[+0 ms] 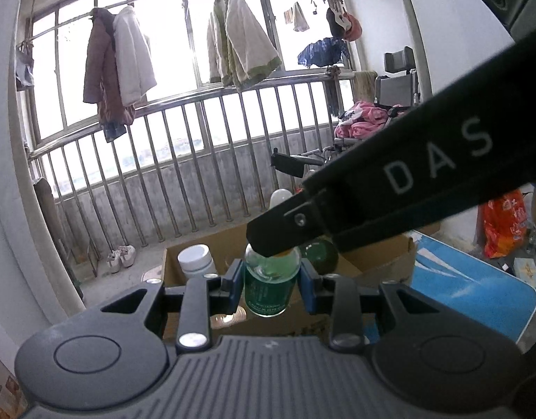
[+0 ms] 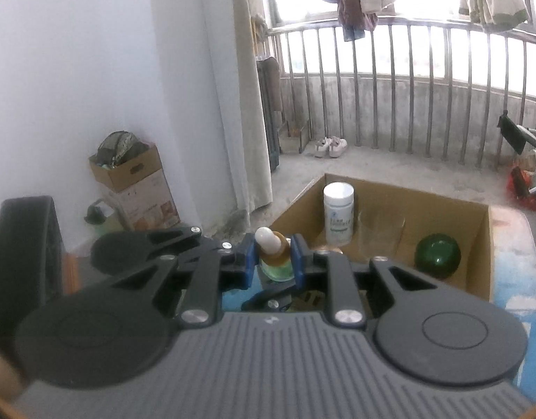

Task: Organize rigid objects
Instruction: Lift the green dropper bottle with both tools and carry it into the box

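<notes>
A small dropper bottle (image 1: 270,288) of green liquid is held upright between the blue pads of my left gripper (image 1: 271,284), which is shut on its body. My right gripper (image 1: 283,244) reaches in from the upper right and covers the bottle's top. In the right wrist view, my right gripper (image 2: 273,260) is shut on the amber neck of the bottle (image 2: 273,244), just below its white rubber bulb. Part of the left tool's black linkage (image 2: 146,246) shows to the left, underneath. The bottle hangs above the near side of an open cardboard box (image 2: 372,192).
Inside the box stand a white jar (image 2: 339,216), a clear glass (image 2: 381,235) and a dark green round object (image 2: 437,253). The box sits on a blue tabletop (image 1: 470,289). Beyond are a metal railing (image 1: 198,160), shoes on the floor and a second box (image 2: 135,171) by the wall.
</notes>
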Available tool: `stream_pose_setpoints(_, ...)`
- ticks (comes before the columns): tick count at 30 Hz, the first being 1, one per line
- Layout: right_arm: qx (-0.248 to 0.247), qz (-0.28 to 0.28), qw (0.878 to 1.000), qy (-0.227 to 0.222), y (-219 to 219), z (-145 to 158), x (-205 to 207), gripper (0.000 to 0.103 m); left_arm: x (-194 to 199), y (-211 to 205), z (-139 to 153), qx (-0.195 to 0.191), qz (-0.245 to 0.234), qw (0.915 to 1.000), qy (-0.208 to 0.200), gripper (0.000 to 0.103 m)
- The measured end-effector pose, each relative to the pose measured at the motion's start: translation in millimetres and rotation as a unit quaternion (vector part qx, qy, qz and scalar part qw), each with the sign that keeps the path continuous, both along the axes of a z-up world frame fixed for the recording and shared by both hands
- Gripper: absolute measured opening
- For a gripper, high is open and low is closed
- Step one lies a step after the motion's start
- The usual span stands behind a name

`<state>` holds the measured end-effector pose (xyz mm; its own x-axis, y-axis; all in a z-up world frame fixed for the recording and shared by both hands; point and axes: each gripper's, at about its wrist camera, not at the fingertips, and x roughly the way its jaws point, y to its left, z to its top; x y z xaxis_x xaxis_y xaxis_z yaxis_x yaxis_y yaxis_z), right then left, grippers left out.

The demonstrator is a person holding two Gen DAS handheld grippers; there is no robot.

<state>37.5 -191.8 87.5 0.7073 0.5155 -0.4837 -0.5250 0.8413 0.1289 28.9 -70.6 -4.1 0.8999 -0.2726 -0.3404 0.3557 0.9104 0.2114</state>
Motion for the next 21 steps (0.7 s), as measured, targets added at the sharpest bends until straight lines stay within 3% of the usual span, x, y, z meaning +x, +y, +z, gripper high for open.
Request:
stream_pose_setpoints(6, 0.004, 0.004, 1.000, 0.008, -3.2, 14.7, 24.5, 0.020, 13.8, 1.1, 10.9, -0.005, -0.010, 0.9997, 0.021, 0.034)
stream_pose_setpoints(11, 0.011, -0.001, 0.999, 0.039, -11.5, 24.8, 61.2, 0.020, 50.7, 2.9, 17.3, -0.018, -0.034, 0.9971, 0.065, 0.034)
stream_pose_setpoints(16, 0.017, -0.013, 0.996, 0.086, -25.1, 22.5, 117.0, 0.020, 100.2, -1.6, 12.2, -0.034, -0.057, 0.9892, 0.131, 0.034)
stream_pose_setpoints(21, 0.028, -0.028, 0.990, 0.138, -41.8, -3.5, 172.7, 0.020, 145.6, -12.8, -11.9, -0.022, -0.065, 0.9787, 0.193, 0.034)
